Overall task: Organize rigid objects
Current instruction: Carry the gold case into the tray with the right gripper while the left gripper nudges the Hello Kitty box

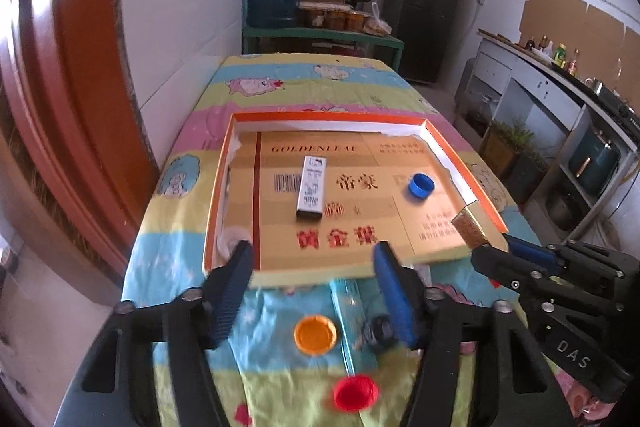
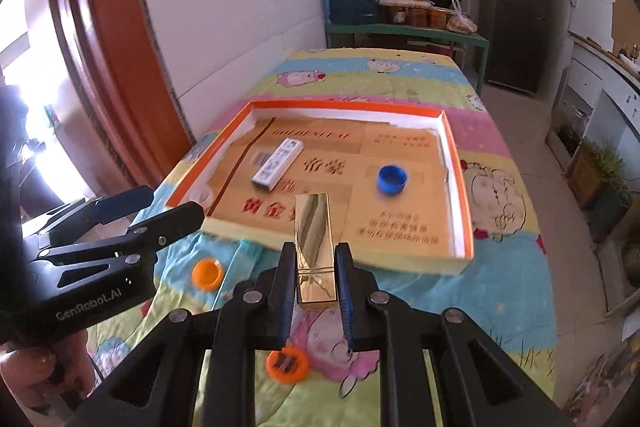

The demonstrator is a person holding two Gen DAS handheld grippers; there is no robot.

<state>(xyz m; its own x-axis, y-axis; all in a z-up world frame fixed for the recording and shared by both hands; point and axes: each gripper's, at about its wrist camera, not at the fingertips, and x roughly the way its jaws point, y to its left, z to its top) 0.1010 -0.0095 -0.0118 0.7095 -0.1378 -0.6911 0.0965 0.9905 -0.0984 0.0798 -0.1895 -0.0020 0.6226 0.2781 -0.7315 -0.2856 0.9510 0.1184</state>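
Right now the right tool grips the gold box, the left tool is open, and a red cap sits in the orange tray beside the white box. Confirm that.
One detail is wrong: the cap in the orange tray is blue, not red, as the right wrist view shows. The right tool does grip the gold box, the left tool is open, and the white box lies in the tray.

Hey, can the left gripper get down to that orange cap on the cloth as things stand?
Probably yes. The left gripper is open and empty, and the orange cap lies on the bare cloth right below its fingers, outside the orange tray. Nothing covers it; the right gripper, shut on the gold box, is off to the side.
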